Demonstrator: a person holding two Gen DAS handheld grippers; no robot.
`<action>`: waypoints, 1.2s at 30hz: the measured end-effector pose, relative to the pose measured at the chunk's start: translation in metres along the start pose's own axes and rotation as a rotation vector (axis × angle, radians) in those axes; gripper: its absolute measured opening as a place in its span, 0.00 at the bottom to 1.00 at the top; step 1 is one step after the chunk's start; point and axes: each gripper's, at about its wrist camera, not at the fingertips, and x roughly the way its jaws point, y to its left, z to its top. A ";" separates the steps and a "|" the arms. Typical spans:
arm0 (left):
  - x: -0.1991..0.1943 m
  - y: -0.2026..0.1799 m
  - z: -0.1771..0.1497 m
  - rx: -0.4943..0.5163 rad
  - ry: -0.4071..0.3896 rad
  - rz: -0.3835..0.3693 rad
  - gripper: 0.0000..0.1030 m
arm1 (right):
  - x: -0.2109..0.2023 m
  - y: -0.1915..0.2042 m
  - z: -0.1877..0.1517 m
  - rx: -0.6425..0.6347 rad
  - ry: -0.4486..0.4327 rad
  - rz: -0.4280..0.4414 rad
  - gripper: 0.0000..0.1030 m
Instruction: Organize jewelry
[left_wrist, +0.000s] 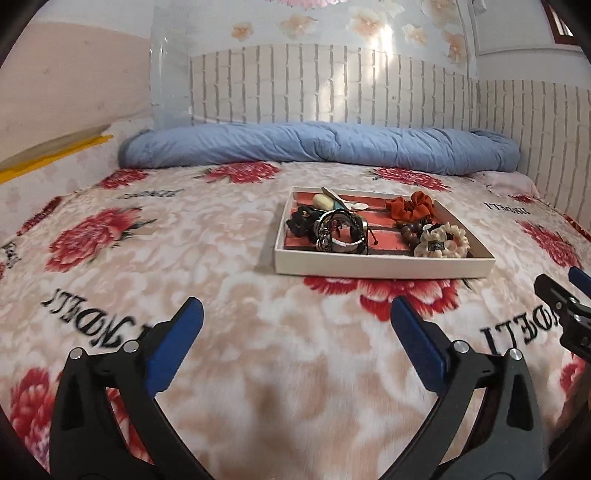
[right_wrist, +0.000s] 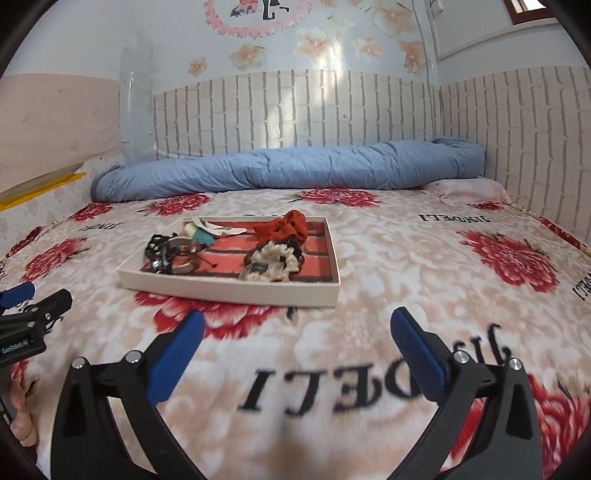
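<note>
Both grippers (left_wrist: 295, 314) (right_wrist: 297, 326) agape, tray (left_wrist: 380, 264) (right_wrist: 229, 288) ahead

Soft, even daylight fills both views. Bright sun patches glare on the far brick-pattern wall (left_wrist: 332, 85), washing out its detail. Shadows on the floral blanket (right_wrist: 406, 258) are faint. Fisheye distortion bends the edges, with dark vignetting in the corners. The near blanket lettering looks smeared and soft.

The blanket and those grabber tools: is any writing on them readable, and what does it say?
"JINDELI": on the blanket, printed upside down, repeated across it.
"GenRobot.AI": on the left gripper body.
Label on the cream scrunchie: too small to read.
Right gripper: no writing shows.
</note>
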 end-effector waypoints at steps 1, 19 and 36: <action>-0.010 0.000 -0.004 0.005 -0.013 -0.008 0.95 | -0.007 0.001 -0.003 0.001 0.000 0.003 0.96; -0.069 -0.006 -0.038 0.050 -0.123 -0.025 0.95 | -0.065 0.015 -0.034 -0.034 -0.044 0.003 0.96; -0.069 -0.010 -0.040 0.078 -0.129 -0.033 0.95 | -0.066 0.017 -0.035 -0.047 -0.054 -0.029 0.96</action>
